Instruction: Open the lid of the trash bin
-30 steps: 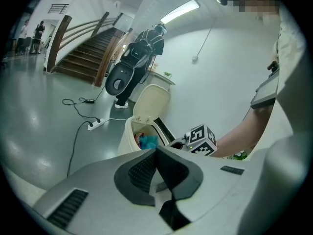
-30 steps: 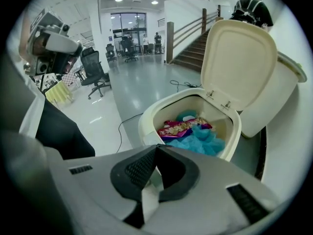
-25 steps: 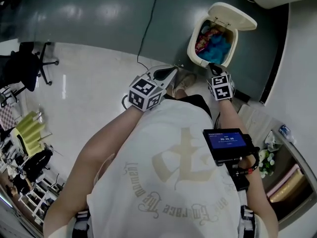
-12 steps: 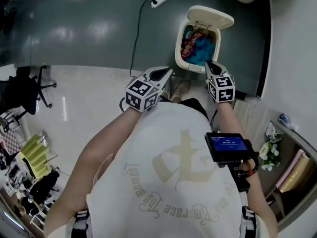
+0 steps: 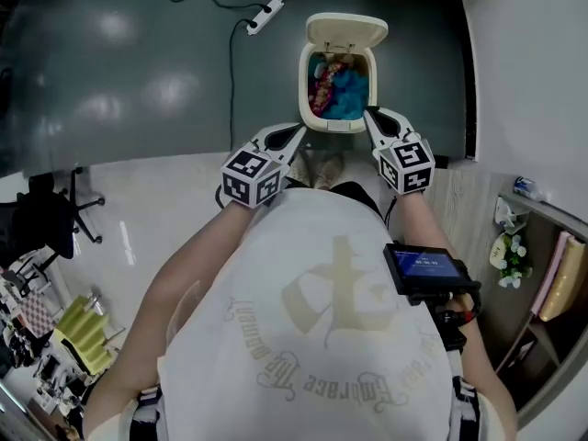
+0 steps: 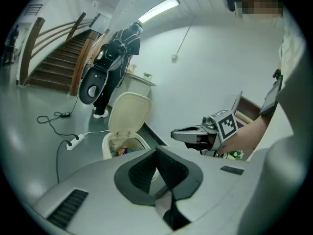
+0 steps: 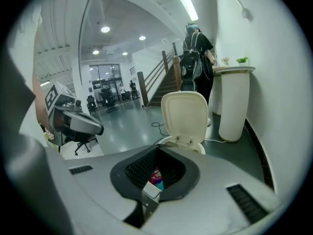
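Note:
The cream trash bin (image 5: 323, 118) stands on the dark floor ahead of me, its lid (image 5: 345, 30) tipped up and back. Colourful rubbish (image 5: 338, 85) fills the inside. My left gripper (image 5: 299, 129) hovers just short of the bin's near left corner, jaws shut and empty. My right gripper (image 5: 367, 111) is at the near right corner, also shut on nothing. In the left gripper view the bin (image 6: 110, 143) and raised lid (image 6: 128, 112) lie beyond the jaws, with the right gripper (image 6: 175, 132) alongside. In the right gripper view the lid (image 7: 185, 114) stands upright straight ahead.
A white power strip (image 5: 262, 14) with its cable lies on the floor left of the bin. A white round pedestal (image 7: 234, 102) stands right of it by the wall, and a person in dark clothes (image 7: 195, 53) behind. A shelf with flowers (image 5: 510, 255) is at my right.
The bin has come to the middle of the head view and both grippers now flank its near rim. The lid has stayed up.

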Demonstrator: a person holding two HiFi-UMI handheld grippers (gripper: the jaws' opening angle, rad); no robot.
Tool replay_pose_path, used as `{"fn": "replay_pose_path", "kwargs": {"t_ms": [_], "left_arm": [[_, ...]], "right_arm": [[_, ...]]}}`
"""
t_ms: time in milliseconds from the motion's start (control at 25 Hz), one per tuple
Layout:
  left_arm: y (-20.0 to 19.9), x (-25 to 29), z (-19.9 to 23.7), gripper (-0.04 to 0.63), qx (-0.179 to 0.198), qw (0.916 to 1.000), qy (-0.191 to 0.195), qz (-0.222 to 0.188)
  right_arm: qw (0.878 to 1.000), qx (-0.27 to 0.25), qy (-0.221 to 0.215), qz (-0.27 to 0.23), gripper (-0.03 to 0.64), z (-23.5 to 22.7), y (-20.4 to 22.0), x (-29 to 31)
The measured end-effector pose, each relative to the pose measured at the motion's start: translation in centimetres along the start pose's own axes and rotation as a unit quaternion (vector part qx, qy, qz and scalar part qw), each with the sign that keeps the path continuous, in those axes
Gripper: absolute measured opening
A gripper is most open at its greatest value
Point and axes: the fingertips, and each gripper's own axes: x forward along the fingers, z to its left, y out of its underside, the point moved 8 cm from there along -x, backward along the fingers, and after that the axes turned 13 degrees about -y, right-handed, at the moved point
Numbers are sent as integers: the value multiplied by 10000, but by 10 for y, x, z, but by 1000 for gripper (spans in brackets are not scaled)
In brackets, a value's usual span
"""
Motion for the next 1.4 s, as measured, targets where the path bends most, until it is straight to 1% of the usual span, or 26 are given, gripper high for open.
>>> {"fn": "replay_pose_path", "kwargs": {"t_ms": [320, 560, 720, 1160, 1400], "left_arm": [[-14, 6, -13, 12, 231, 9994, 252, -105], [-20, 6, -24, 12, 367, 9984, 395, -163], [-24, 8, -26, 12, 384, 9981, 443, -208], [-40, 15, -29, 12, 449, 9965, 608, -349], [-44, 12, -33, 12, 471, 9962, 609, -414]], "right_arm": [[9985, -148, -105, -520, 5, 15, -12, -29], [9964, -81, -28, -844, 5, 21, -15, -50], [9949, 24, 55, -1003, 5, 20, -14, -62], [9924, 225, 175, -1199, 3, 17, -6, -80], [9918, 250, 199, -1238, 3, 20, -2, -86]]}}
